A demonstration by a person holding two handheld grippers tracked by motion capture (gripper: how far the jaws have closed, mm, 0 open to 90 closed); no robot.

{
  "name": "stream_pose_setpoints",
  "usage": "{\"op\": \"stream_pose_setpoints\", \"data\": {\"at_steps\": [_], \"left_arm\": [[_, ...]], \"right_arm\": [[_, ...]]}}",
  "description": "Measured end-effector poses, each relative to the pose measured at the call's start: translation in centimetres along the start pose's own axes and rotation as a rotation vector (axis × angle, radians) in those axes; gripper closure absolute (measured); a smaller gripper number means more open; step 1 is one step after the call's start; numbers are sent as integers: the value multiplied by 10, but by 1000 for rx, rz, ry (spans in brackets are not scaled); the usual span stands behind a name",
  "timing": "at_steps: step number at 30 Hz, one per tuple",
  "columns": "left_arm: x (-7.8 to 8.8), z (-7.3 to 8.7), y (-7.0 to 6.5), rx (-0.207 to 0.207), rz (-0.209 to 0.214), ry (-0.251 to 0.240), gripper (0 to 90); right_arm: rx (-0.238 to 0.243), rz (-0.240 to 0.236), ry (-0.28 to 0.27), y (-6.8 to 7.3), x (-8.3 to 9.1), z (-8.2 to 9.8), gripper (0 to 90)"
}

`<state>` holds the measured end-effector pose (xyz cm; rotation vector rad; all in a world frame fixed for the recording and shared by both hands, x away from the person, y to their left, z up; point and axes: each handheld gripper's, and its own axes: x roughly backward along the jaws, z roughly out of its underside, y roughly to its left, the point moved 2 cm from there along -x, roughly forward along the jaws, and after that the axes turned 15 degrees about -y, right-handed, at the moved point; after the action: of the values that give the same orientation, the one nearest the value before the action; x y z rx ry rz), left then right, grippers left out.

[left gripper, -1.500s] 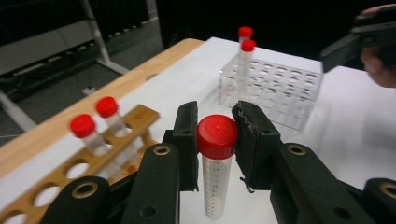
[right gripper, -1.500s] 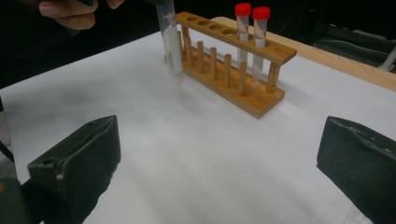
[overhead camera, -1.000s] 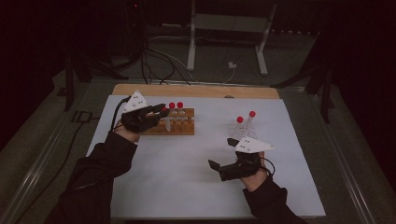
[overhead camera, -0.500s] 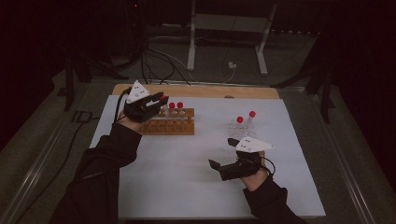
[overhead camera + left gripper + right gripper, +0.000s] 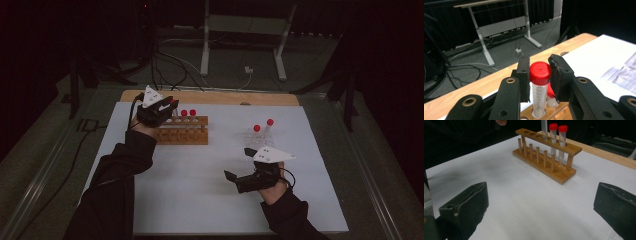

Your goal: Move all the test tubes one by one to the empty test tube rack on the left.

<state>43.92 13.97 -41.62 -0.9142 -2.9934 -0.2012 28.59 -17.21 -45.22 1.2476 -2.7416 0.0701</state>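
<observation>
A wooden tube rack [image 5: 182, 135] stands on the white table top at the left. Two red-capped tubes [image 5: 188, 113] stand upright in it. My left gripper [image 5: 167, 107] is at the rack's far left end, shut on a third red-capped tube [image 5: 539, 85]. That tube is upright with its lower end in a rack hole [image 5: 537, 115]. My right gripper [image 5: 238, 163] is low over the table at the right and stands open, nothing between its jaws. In the right gripper view it [image 5: 541, 207] faces the rack [image 5: 544, 155] and its tubes [image 5: 557, 137].
Two more red-capped tubes [image 5: 263, 126] stand in a clear holder on the right side of the table. A wooden strip [image 5: 215, 96] runs along the table's far edge. A metal stand [image 5: 240, 45] and cables lie on the floor beyond.
My left gripper, with the tube in it, has moved a little toward the far side of the rack. The right gripper has stayed where it was.
</observation>
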Motion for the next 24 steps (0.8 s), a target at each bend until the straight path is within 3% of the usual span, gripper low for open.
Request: {"op": "stream_pose_setpoints", "data": {"at_steps": [9, 24], "left_arm": [[-8, 20, -2, 11, 0, 51, 718], [-14, 38, -4, 22, -5, 102, 718]], "right_arm": [[-4, -3, -1, -1, 1, -1, 0], [-6, -2, 5, -1, 1, -1, 0]]}}
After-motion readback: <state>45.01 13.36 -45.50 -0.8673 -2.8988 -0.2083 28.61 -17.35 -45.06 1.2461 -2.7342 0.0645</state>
